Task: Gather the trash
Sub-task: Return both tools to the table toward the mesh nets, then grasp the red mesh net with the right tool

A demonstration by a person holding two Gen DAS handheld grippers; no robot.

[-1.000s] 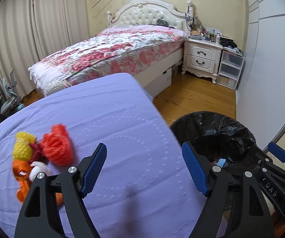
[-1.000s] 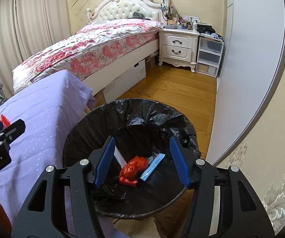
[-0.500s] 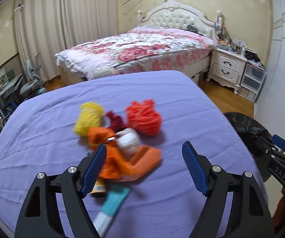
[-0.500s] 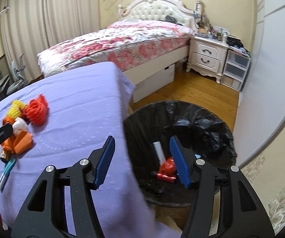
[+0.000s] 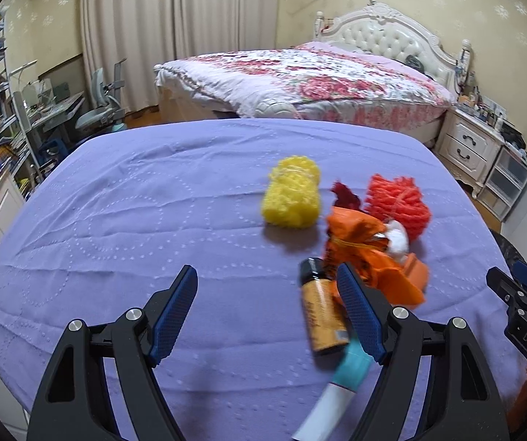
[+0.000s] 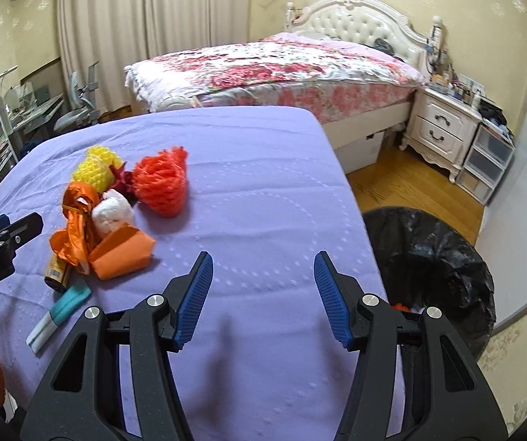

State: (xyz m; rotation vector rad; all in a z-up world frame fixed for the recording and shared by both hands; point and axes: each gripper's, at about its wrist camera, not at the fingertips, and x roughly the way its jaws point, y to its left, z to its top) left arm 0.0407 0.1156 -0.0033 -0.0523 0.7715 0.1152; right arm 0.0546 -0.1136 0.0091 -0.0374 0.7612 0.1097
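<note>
Right now both grippers hang over the purple-clothed bench (image 5: 153, 198), w/ nothing held. Left gripper (image 5: 267, 316): fingers (image 5: 175, 312) wide apart, empty; its right finger overlaps a small amber bottle w/ black cap (image 5: 320, 312) in the left wrist view, contact can't be told. Right gripper (image 6: 263, 297): fingers (image 6: 195, 294) about half open, empty, only bare cloth between them. Trash sits in a heap on the bench: yellow foam net (image 5: 292, 198), red foam net (image 5: 397, 202), crumpled orange wrapper (image 5: 358, 242), white wad (image 5: 397, 237), orange paper piece (image 6: 122, 248), plus a teal-and-white tube (image 6: 61, 312) just beside the bottle. Heap is left of the right gripper, near the left one. Black-bagged bin (image 6: 436, 264) stands on the floor off the bench's right edge, some red trash already inside.
</note>
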